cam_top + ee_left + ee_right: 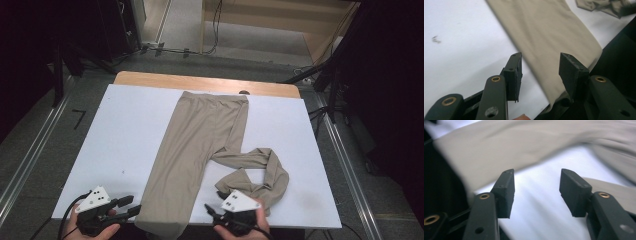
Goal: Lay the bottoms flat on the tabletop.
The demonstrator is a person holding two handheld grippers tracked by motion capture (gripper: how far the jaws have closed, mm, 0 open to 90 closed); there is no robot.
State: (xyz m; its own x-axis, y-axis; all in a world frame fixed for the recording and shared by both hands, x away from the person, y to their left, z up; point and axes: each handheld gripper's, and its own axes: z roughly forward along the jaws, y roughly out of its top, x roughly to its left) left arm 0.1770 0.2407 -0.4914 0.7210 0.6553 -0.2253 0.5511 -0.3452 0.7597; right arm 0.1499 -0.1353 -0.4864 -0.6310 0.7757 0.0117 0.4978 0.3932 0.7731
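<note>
From the high view I see a pair of beige leggings [200, 145] spread on a white sheet [125, 135] that covers a wooden table [150, 78]. The waistband lies at the far side, close to the strip of bare wood. One leg runs straight towards me and its cuff hangs over the near edge of the sheet; the other leg bends away to my right and ends in a crumpled, doubled-back heap near the right front corner.

My left gripper [131, 206] sits at the near edge, just left of the straight leg's cuff, pointing across towards it. In the left gripper view its jaws stand apart, nothing pressed between the pads [517, 72]; the leg's edge lies just beyond and between them, flat on the sheet. I cannot tell whether a pad brushes the fabric.

My right gripper [212, 212] rests at the near edge between the straight leg and the crumpled leg, its grey plate nearly against the heap. In the right gripper view, which is blurred, its jaws are also apart, with bare white sheet between the pads [574, 190] and beige fabric further off, above and to the right.

A dark floor with metal rails [30, 150] surrounds the table.
</note>
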